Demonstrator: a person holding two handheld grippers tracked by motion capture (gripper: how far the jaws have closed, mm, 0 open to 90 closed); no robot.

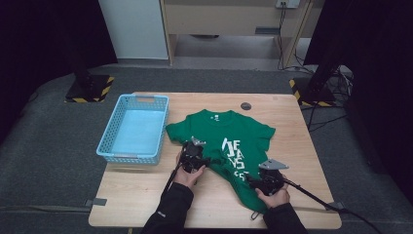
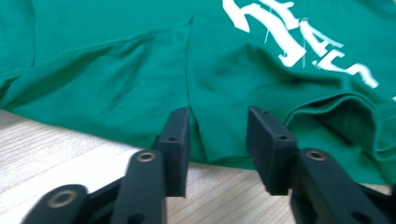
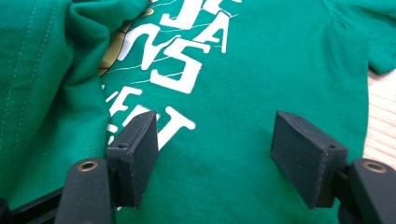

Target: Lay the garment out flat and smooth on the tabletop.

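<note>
With one green shirt (image 1: 229, 141) lying rumpled mid-table beside one blue basket (image 1: 134, 127), the left gripper (image 2: 218, 140) is hovering half-spread at its edge and the right gripper (image 3: 215, 154) is gaping wide over the print, each risking pinching several bunched layers.

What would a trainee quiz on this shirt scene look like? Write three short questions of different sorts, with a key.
1. True or false: the blue basket holds the green T-shirt.
2. How do the left gripper's jaws stand? A) open, at the shirt's edge B) shut on the fabric C) shut on the basket rim
3. Fill in: the right gripper hangs open over the shirt's white ____.

Key: 1 false, the shirt lies on the wooden table beside the basket; 2 A; 3 lettering.
</note>
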